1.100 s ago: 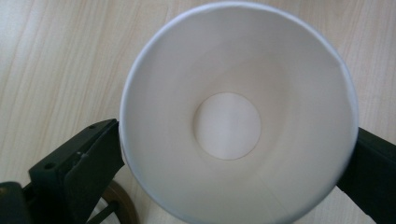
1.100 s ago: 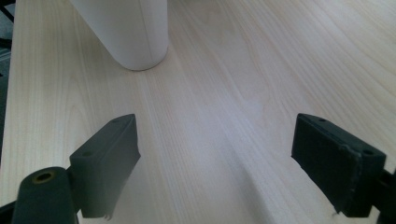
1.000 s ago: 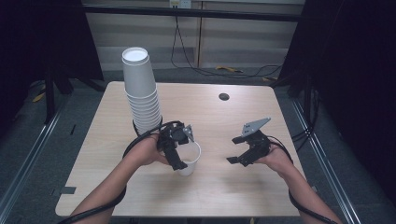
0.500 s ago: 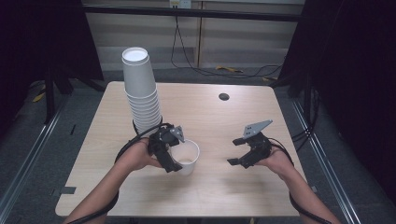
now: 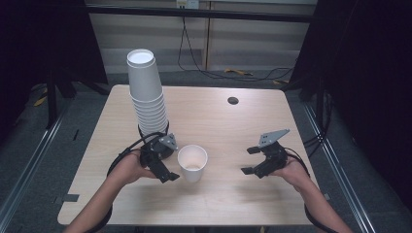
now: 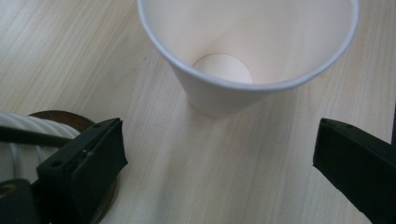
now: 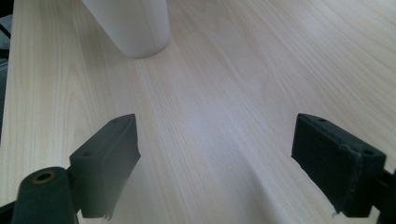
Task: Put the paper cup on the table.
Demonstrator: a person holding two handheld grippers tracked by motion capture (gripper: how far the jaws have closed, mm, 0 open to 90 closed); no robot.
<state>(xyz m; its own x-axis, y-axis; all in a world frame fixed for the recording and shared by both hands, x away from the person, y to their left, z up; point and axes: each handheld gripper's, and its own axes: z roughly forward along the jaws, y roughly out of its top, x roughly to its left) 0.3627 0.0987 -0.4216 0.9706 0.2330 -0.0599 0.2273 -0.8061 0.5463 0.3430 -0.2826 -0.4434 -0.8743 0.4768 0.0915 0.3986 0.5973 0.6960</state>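
A single white paper cup (image 5: pixel 192 162) now stands upright on the worktop (image 5: pixel 228 204), mouth up, set free: the left tool (image 5: pixel 164 167) has drawn back toward the person and sits just beside the cup, no longer around it as it was a sec ago. Its jaws have just been closing a little, w/ nothing between them; in the left gripper view the cup (image 6: pixel 247 56) stands ahead of the gaping pads, apart from both. Judged from this, one cup is delivered and the next pull from the tall upside-down stack (image 5: pixel 147 94), just behind the left hand, looks due. The right tool (image 5: pixel 256 160) hovers well apart at the cup's other side, jaws wide, holding nothing. Worktop: pale wood grain, a dark round hole (image 5: pixel 233 100) near the far edge. Room: dim, black curtains at both sides, cables on the floor by the back wall.
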